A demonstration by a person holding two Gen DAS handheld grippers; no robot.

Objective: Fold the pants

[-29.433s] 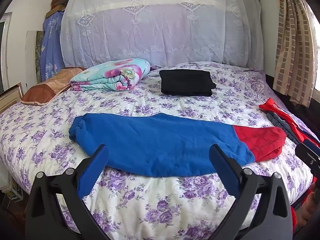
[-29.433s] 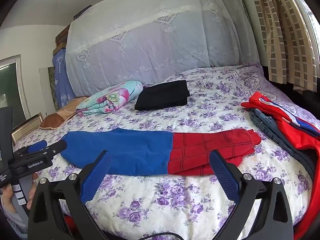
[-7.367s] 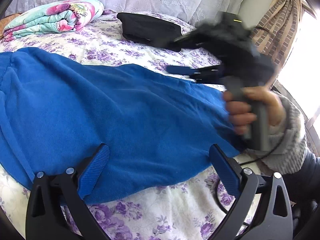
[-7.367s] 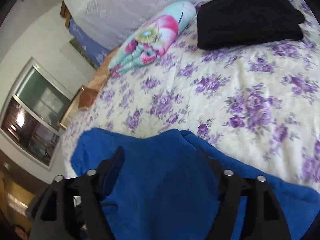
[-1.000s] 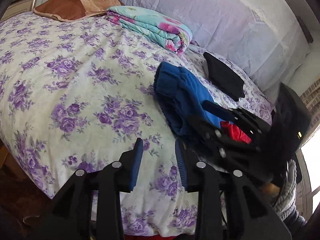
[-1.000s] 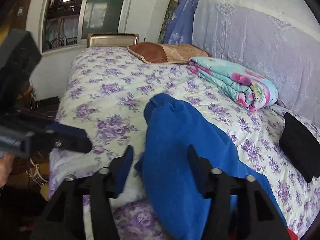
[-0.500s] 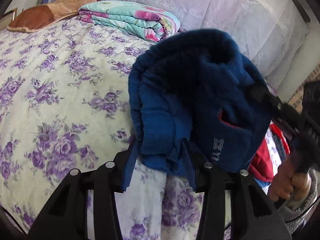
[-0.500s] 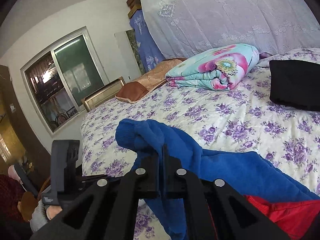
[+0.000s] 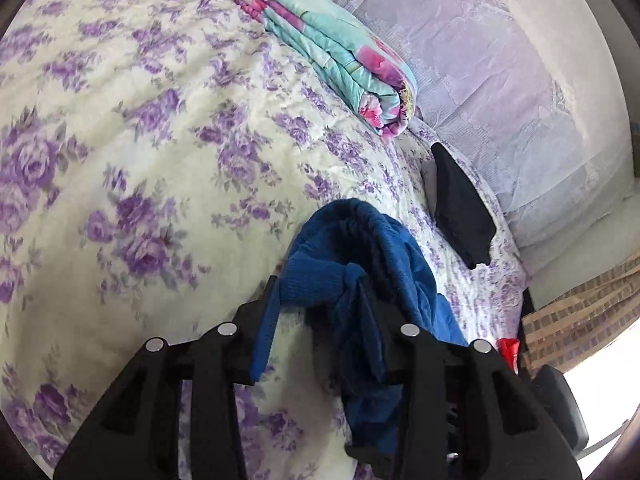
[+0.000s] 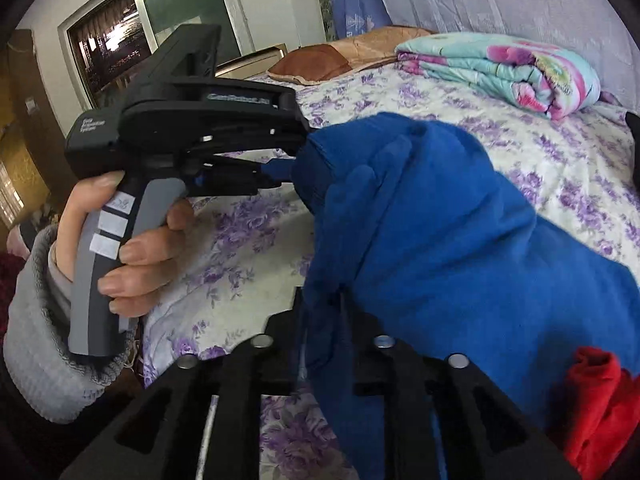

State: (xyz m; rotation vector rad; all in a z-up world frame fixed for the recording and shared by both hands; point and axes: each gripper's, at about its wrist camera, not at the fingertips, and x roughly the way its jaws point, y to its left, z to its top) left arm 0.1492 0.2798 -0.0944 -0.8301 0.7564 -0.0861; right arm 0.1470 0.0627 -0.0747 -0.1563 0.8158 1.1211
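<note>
The blue pants [image 9: 360, 248] with red lower legs [image 10: 592, 392] hang bunched above the flowered bed sheet [image 9: 140, 140]. My left gripper [image 9: 316, 304] is shut on the ribbed blue waistband, which fills the gap between its fingers. In the right wrist view the left gripper [image 10: 294, 156], held by a hand [image 10: 136, 248] in a grey sleeve, bites the top of the blue pants [image 10: 440, 220]. My right gripper [image 10: 326, 316] is low in that view. Its jaws are opening, with a gathered fold of blue cloth still pinched between them.
A folded floral blanket [image 9: 340, 60] and a black folded garment [image 9: 460, 208] lie toward the head of the bed. A brown pillow [image 10: 320, 60] is behind them. A window [image 10: 160, 12] is on the left wall, and a checked curtain [image 9: 580, 308] is on the right.
The left gripper has carried the bunched waistband across the bed and rolled. The right gripper's jaws, fully shut half a second ago, now stand apart around thicker cloth, close to the left gripper.
</note>
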